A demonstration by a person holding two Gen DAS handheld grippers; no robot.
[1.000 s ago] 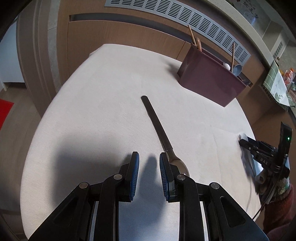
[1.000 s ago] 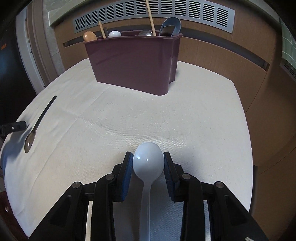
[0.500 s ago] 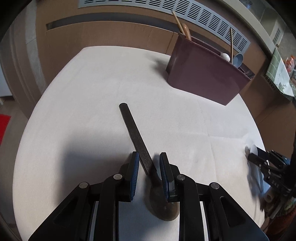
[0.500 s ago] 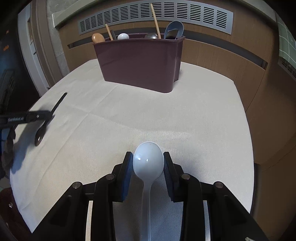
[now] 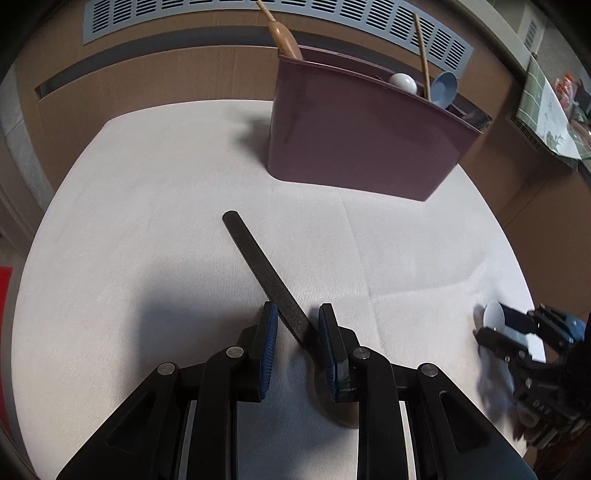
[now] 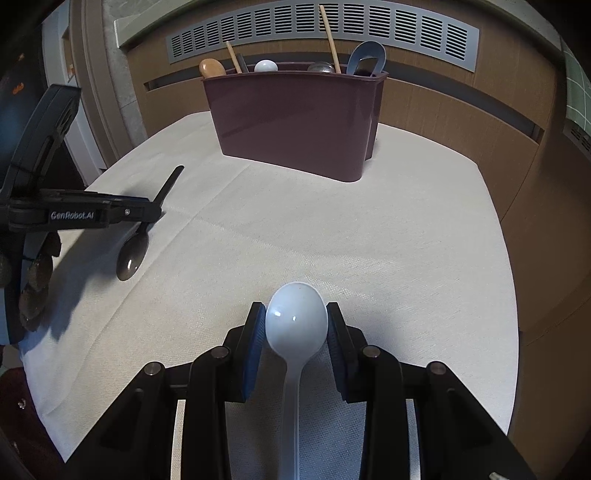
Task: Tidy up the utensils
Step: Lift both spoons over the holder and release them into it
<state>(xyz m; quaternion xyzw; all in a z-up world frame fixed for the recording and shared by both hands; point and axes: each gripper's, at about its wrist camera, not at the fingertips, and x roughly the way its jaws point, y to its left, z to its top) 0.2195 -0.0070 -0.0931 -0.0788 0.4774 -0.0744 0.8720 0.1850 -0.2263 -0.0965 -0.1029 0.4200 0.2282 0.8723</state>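
A dark metal spoon [image 5: 264, 266] lies on the white tablecloth, handle pointing away. My left gripper [image 5: 295, 326] is open, its jaws either side of the spoon's neck, low over the cloth. In the right wrist view the spoon's bowl [image 6: 132, 253] shows under the left gripper [image 6: 147, 213]. My right gripper [image 6: 295, 328] is shut on a white plastic spoon [image 6: 296, 325], bowl forward, held above the table. It also appears at the right edge of the left wrist view [image 5: 495, 315]. A maroon utensil holder [image 6: 295, 125] stands at the far side.
The holder [image 5: 362, 147] contains a wooden spoon [image 5: 284, 38], a chopstick [image 5: 421, 51], a white spoon [image 5: 402, 82] and a blue spoon [image 5: 443, 88]. Wooden panels with a vent grille [image 6: 332, 33] stand behind the table. The table edge [image 6: 513, 332] drops off at right.
My left gripper moved forward and down over the dark spoon, so its jaws now straddle the spoon's neck. My right gripper kept holding the white spoon and drifted slightly toward the holder.
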